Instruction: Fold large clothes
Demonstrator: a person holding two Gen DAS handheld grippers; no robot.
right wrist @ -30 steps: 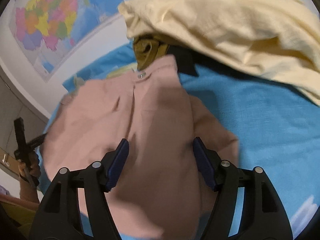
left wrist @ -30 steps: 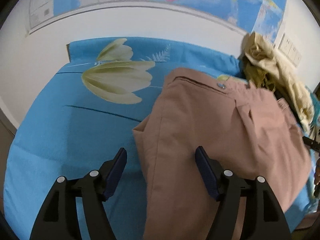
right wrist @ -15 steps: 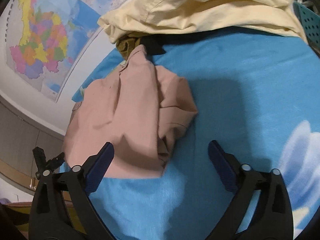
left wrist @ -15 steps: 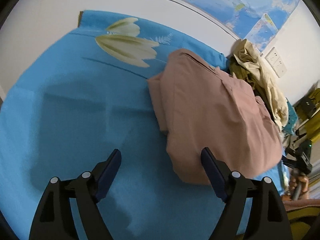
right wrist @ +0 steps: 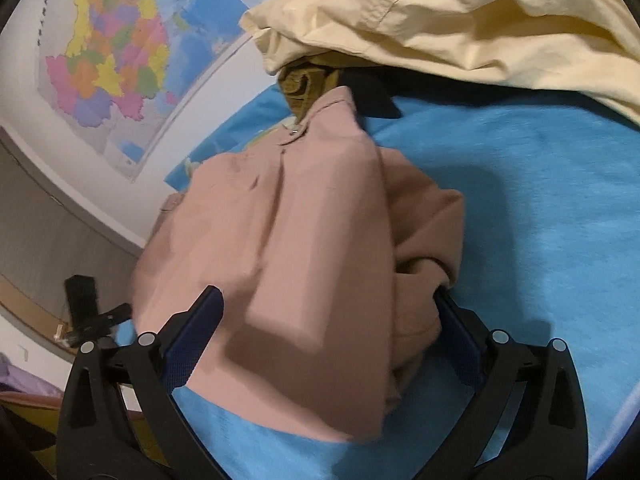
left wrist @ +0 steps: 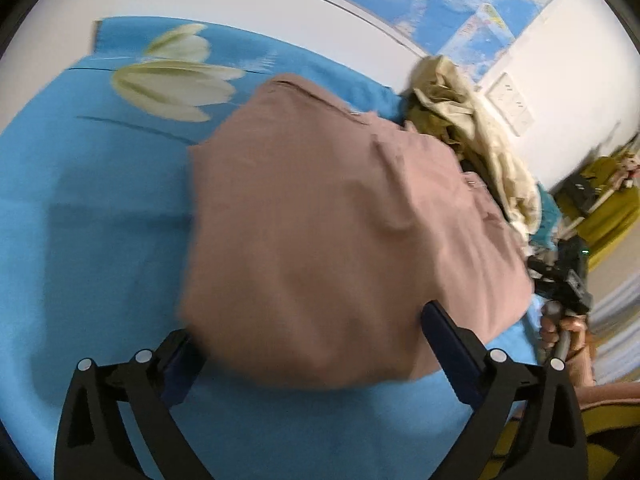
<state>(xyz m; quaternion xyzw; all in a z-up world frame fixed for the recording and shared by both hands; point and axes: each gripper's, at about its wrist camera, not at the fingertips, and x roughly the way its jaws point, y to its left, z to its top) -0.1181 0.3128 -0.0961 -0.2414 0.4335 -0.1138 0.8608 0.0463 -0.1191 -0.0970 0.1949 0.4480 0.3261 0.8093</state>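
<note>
Both tools, left & right, just spread wide, straddling folded pink trousers.

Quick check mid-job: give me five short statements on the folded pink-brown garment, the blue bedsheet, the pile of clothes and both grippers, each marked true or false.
1. The folded pink-brown garment lies on the blue flower-print bedsheet. True.
2. The left gripper is clamped shut on the garment. False: its jaws stand wide, having just been opening, and the garment's near edge lies between them, unpinched.
3. The right gripper is open. True; its jaws have also just been opening, with the garment between them.
4. The pale yellow cloth lies spread flat under the garment. False: it is heaped on a pile beyond it, near the wall.
5. The wall behind the bed is bare. False: a coloured map hangs there.
</note>
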